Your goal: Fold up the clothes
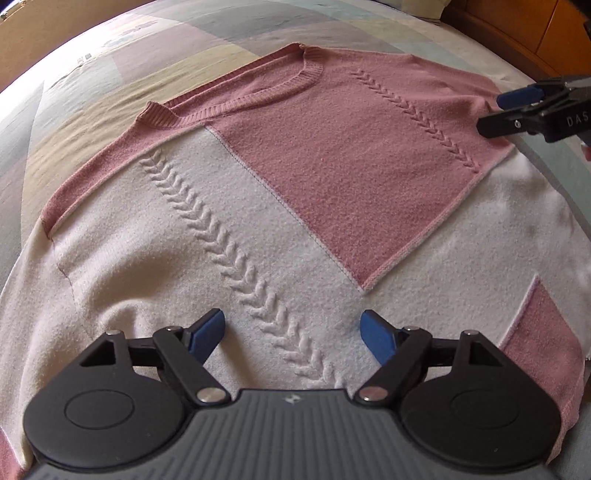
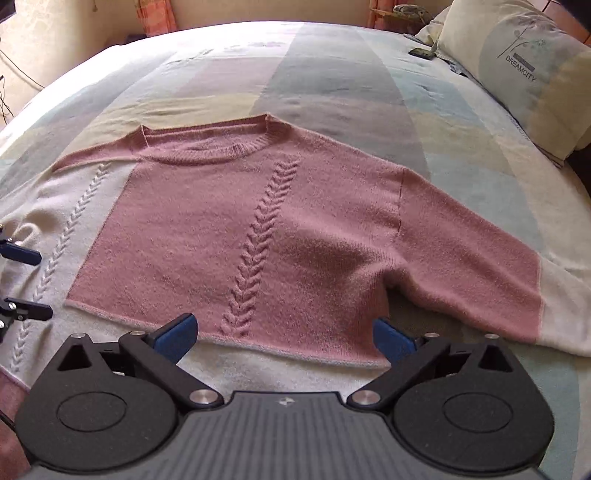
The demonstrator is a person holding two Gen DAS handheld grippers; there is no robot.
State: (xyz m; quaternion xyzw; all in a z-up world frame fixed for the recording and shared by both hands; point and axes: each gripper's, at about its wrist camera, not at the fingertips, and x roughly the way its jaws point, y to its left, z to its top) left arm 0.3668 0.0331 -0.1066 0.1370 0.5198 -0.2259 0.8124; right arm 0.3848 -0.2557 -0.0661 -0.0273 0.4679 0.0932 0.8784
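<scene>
A pink and white knit sweater (image 1: 332, 166) (image 2: 184, 229) with braided cable ridges lies flat, front up, on the bed. My left gripper (image 1: 291, 321) hovers open over the white part of it, straddling a cable ridge, with nothing pinched between its blue pads. From the right wrist view the left gripper (image 2: 26, 284) shows at the left edge, also open. My right gripper (image 2: 282, 325) stands open above the lower edge of the pink panel, and its pads grip nothing. The right gripper (image 1: 498, 110) reaches in over the sweater's right side. One sleeve (image 2: 480, 258) is spread out to the right.
The bed carries a pastel patchwork bedspread (image 2: 332, 74). A pillow (image 2: 524, 74) with printed lettering lies at the far right, with a small dark object (image 2: 421, 52) beside it. Wooden furniture (image 1: 517, 29) stands beyond the bed's edge.
</scene>
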